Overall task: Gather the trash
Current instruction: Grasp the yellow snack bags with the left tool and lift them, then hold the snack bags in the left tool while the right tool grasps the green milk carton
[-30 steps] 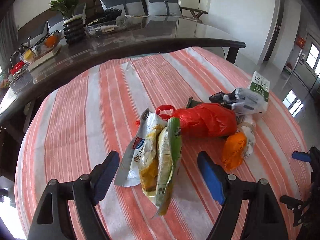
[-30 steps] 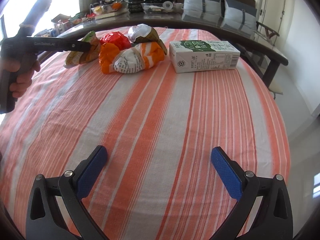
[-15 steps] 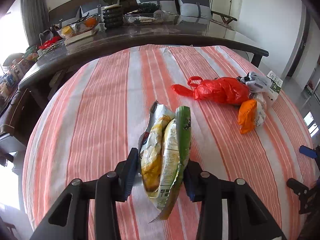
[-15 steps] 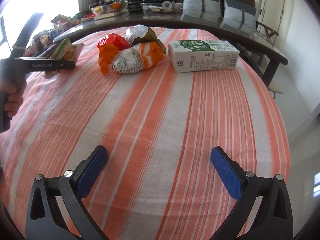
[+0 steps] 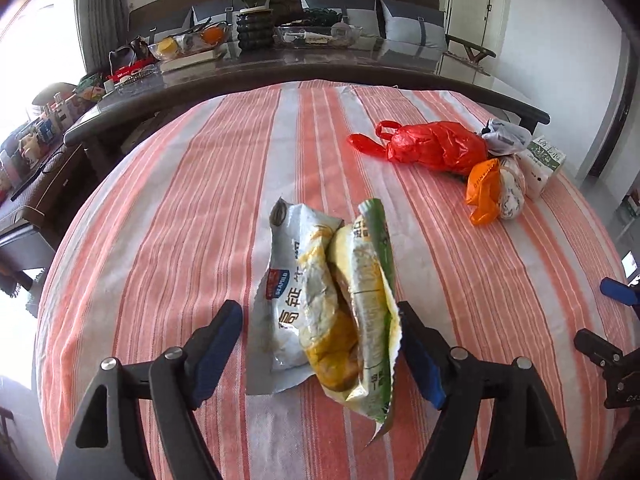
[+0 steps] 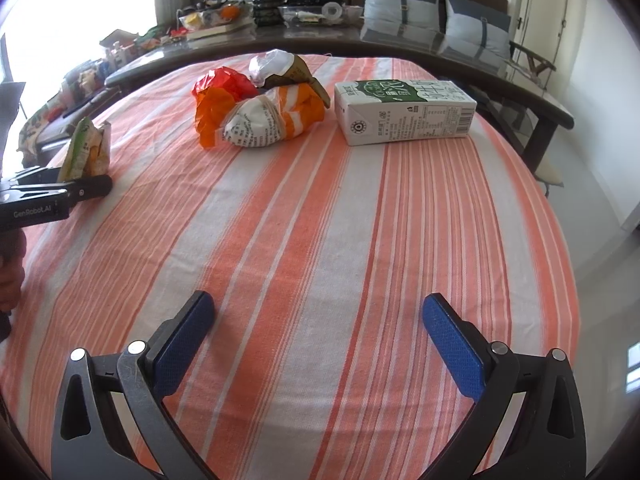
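The crumpled snack wrappers (image 5: 332, 308) lie on the striped tablecloth (image 5: 168, 216), long axis running away between the left gripper (image 5: 320, 344), whose jaws are opening off them. The right gripper (image 6: 318, 328), spread and empty, is farther from the wrappers.

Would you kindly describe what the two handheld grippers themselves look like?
Both the left gripper and right gripper have black, angular, cut-out frames with silver rivets and two fingers faced with textured blue pads. White "GenRobot.AI" lettering marks the left one's side. No cables or sleeves show.
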Motion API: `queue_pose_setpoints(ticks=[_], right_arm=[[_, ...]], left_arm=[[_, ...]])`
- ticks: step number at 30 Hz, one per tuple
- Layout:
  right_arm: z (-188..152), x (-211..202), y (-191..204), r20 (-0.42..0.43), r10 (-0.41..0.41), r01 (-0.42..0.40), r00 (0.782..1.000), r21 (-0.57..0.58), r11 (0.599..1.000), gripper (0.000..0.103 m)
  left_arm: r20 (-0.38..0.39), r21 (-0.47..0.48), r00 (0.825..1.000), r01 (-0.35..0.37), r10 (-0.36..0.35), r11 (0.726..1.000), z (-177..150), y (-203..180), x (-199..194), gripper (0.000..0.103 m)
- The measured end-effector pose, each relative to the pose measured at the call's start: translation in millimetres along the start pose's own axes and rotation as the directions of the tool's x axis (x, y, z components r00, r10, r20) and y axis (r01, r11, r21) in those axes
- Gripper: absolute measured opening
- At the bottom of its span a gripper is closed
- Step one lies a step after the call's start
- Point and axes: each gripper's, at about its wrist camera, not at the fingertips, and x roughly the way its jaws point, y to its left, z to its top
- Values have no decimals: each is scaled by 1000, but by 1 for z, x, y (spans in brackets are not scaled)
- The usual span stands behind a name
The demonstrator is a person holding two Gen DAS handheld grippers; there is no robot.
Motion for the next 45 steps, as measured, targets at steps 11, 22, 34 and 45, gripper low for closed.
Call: queue_pose_setpoints(ticks=[11, 22, 34, 45], right_arm=[[-1, -1, -4, 2, 23, -23, 1000, 9, 1000, 103], [98, -2, -111, 128, 115, -128, 985, 95, 987, 102], [117, 42, -117, 10, 607, -602, 795, 138, 787, 93], [80, -3, -15, -125, 422, -440, 898, -236, 866, 100]], left_arm=[[-2, 9, 1000, -4, 4, 1000, -2, -4, 1, 83], [-2, 8, 1000, -3, 3, 1000, -2, -4, 1, 83], [-2, 6, 1000, -1, 1, 1000, -2, -4, 1, 83], [-2, 6, 1000, 0, 0, 1000, -2, -3, 1, 84]])
